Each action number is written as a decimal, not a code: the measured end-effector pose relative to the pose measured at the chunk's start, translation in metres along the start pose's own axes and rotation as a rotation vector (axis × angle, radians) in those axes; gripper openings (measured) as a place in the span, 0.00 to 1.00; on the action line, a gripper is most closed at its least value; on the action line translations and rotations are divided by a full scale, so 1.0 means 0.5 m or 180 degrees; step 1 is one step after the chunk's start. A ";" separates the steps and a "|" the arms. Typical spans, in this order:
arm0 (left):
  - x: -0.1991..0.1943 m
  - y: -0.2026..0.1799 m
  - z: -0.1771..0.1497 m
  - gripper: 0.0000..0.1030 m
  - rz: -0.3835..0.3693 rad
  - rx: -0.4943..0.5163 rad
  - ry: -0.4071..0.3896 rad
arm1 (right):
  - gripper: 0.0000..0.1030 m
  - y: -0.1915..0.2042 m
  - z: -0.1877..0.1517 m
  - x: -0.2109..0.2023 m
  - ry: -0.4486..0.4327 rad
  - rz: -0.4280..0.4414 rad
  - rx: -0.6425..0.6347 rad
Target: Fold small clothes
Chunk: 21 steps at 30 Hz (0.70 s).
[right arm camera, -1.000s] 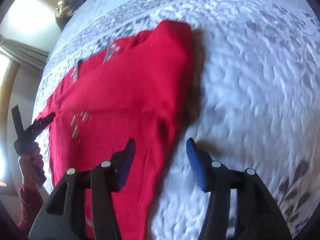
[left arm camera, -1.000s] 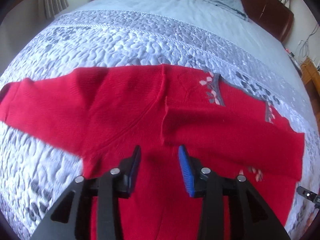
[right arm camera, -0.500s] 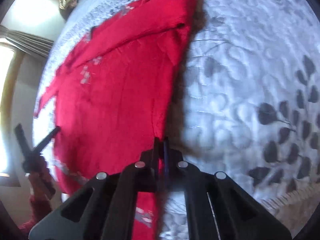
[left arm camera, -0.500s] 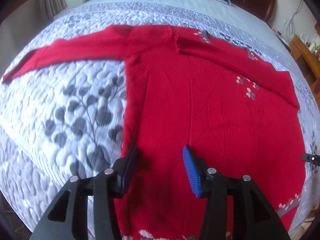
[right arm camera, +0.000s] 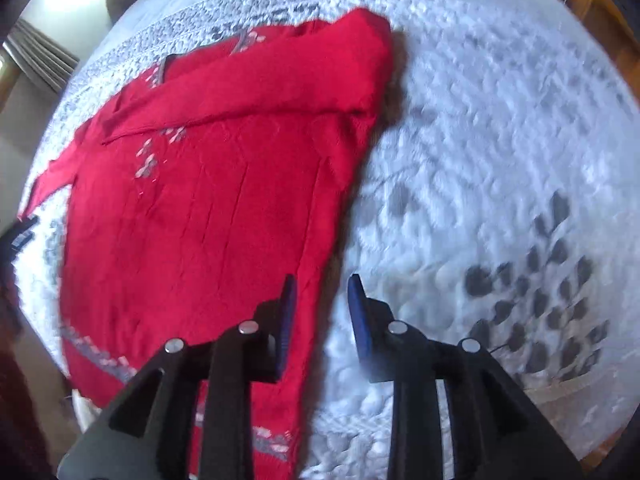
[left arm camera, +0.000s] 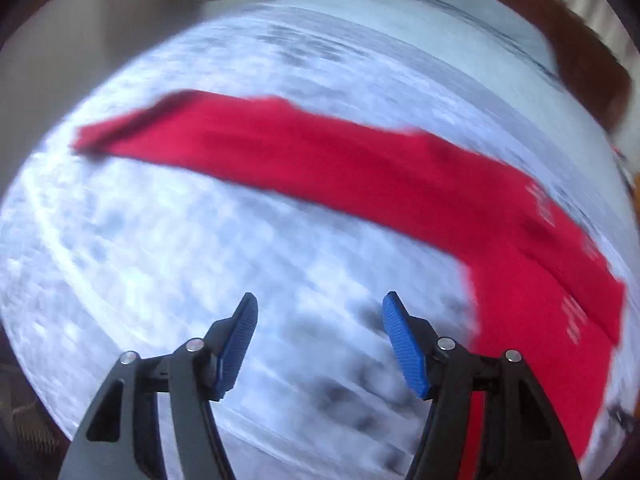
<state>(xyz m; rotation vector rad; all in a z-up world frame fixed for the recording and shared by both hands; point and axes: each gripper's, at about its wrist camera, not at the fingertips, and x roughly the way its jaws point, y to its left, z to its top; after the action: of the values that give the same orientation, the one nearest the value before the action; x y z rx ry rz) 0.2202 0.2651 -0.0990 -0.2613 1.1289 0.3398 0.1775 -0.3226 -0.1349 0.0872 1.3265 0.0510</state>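
Observation:
A red knitted sweater (right arm camera: 208, 200) with grey and white flower marks lies flat on the quilted bed. One sleeve is folded across the chest in the right wrist view. The other sleeve (left arm camera: 280, 148) stretches out to the left in the blurred left wrist view. My left gripper (left arm camera: 320, 320) is open and empty over bare quilt, in front of the outstretched sleeve. My right gripper (right arm camera: 320, 300) is open and empty, straddling the sweater's right side edge near the hem.
The grey-white quilt (right arm camera: 500, 140) has dark leaf prints. A wooden headboard (left arm camera: 580, 60) stands at the far end of the bed. The left gripper's tip (right arm camera: 24, 236) shows at the left edge of the right wrist view.
My right gripper was shut at the sweater's side edge and has opened. My left gripper has swung left off the sweater body to the quilt below the outstretched sleeve.

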 end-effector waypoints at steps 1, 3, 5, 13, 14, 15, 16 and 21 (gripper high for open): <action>0.011 0.058 0.040 0.63 0.0395 -0.0057 -0.0116 | 0.29 0.003 0.007 -0.006 -0.0050 -0.0072 -0.0024; 0.024 0.122 0.083 0.62 0.0788 -0.0030 -0.0181 | 0.31 -0.001 0.018 -0.012 -0.0081 -0.0057 -0.0014; 0.035 0.205 0.128 0.61 0.0944 -0.0057 -0.0179 | 0.31 -0.005 0.023 -0.013 -0.0079 -0.0018 0.0000; 0.056 0.349 0.206 0.55 0.0414 -0.0181 -0.0116 | 0.32 0.033 0.044 0.019 0.0019 0.0341 0.0210; 0.066 0.350 0.211 0.54 0.0366 -0.0098 -0.0080 | 0.33 0.045 0.047 0.027 0.0044 0.0379 0.0203; 0.079 0.347 0.212 0.51 0.0352 -0.0068 -0.0062 | 0.33 0.056 0.048 0.031 0.0062 0.0383 0.0189; 0.090 0.349 0.217 0.47 0.0353 -0.0057 -0.0041 | 0.35 0.066 0.049 0.037 0.0079 0.0382 0.0176; 0.117 0.375 0.249 0.23 0.0411 -0.0032 -0.0103 | 0.35 0.112 0.057 0.063 0.0161 0.0461 0.0120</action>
<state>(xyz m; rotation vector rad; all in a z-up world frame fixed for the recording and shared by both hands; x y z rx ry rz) 0.2732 0.4914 -0.1080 -0.1914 1.1148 0.4625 0.2135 -0.2651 -0.1534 0.2152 1.3704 0.1517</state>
